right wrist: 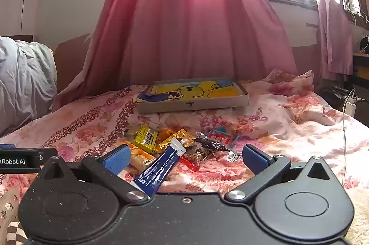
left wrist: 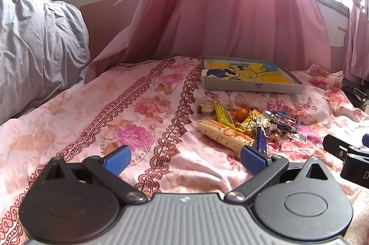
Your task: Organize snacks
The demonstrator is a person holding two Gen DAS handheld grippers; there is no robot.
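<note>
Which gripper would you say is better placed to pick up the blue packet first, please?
Probably the right gripper: open, with the blue packet lying between its fingers. The left gripper, also open, faces bare bedsheet; the packet sits off by its right finger.

Right gripper (right wrist: 184,158) spread wide at lower centre — a blue packet (right wrist: 159,170) lies between its fingers, snack pile (right wrist: 184,143) just above, shallow box (right wrist: 193,95) mid-frame.

On the bed lie one shallow cartoon-printed box (right wrist: 192,104), one long blue packet (right wrist: 159,169), one yellow packet (right wrist: 145,138), one pale orange-and-white bar (left wrist: 224,135), one gold-wrapped piece (left wrist: 248,122), one small orange sweet (left wrist: 241,113) and a tangle of further small wrappers too jumbled to count.
</note>
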